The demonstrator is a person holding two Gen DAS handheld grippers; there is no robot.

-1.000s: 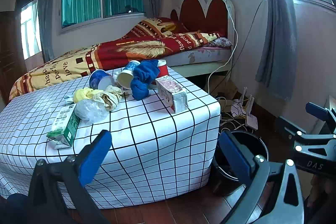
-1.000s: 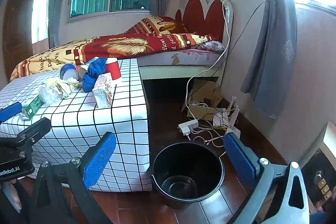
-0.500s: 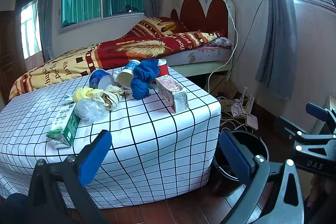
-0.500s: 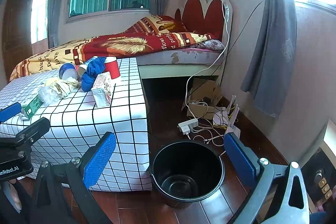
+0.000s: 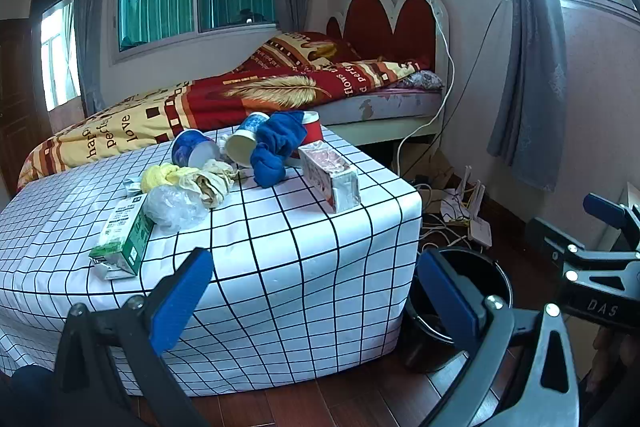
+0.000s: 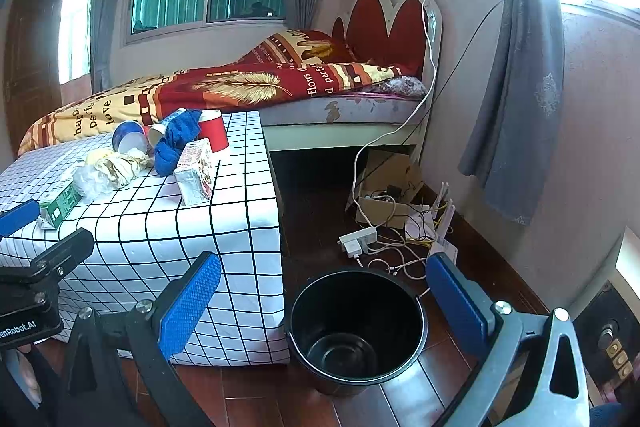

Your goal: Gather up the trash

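Nothing had shifted: I held both the left claw (image 5: 314,285) and right claw (image 6: 326,293) spread wide (empty), short of the tabletop (image 5: 280,227).

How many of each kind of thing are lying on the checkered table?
Cups: 3, two blue and one red
Cartons: 2, one green and one pink
Blue cloth: 1
Yellowish rag: 1
Clear plastic bag: 1
Total: 8
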